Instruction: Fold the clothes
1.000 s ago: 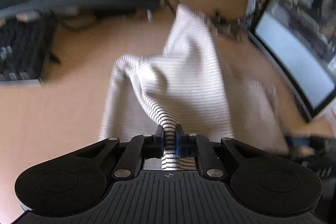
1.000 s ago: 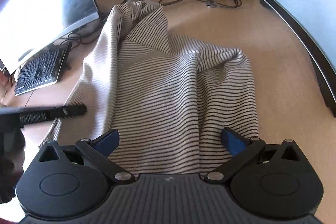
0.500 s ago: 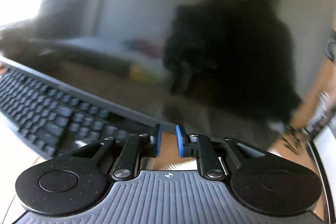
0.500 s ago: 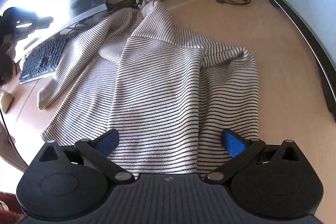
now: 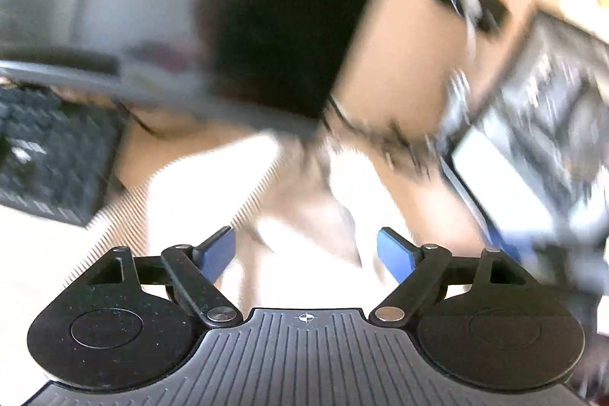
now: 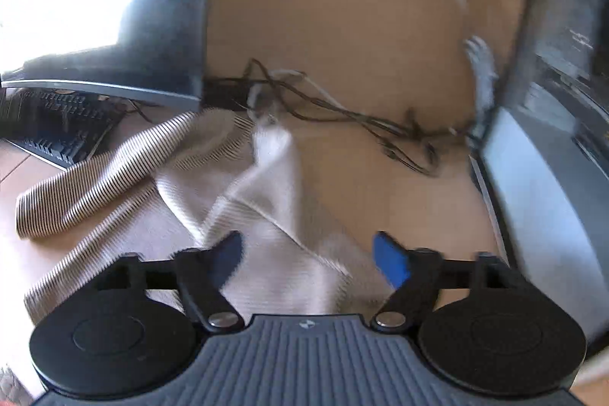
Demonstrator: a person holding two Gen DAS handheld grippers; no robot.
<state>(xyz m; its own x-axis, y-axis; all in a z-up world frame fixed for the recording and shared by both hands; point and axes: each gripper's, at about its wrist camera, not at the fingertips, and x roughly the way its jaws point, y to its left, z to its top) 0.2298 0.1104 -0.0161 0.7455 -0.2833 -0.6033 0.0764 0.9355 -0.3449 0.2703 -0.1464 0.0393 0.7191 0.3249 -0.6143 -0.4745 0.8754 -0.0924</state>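
A cream shirt with thin dark stripes (image 6: pixel 266 215) lies rumpled on the wooden desk (image 6: pixel 342 18), one sleeve (image 6: pixel 87 189) stretched toward the left. My right gripper (image 6: pixel 308 253) hovers over the shirt's near part, open, blue pads apart, nothing held. In the blurred left wrist view the same shirt (image 5: pixel 300 208) shows pale below my left gripper (image 5: pixel 306 250), which is open with nothing between its fingers.
A monitor (image 6: pixel 102 6) and a black keyboard (image 6: pixel 57 128) stand at the left. A tangle of cables (image 6: pixel 342 117) crosses the desk behind the shirt. A second screen (image 6: pixel 552 139) lines the right edge. The left wrist view shows the keyboard (image 5: pixel 45 162) and a screen (image 5: pixel 525 155).
My left gripper let go of the striped fabric, swung up toward the monitor, came back over the shirt and opened wide. The right gripper stayed open and moved forward; the shirt now lies more spread.
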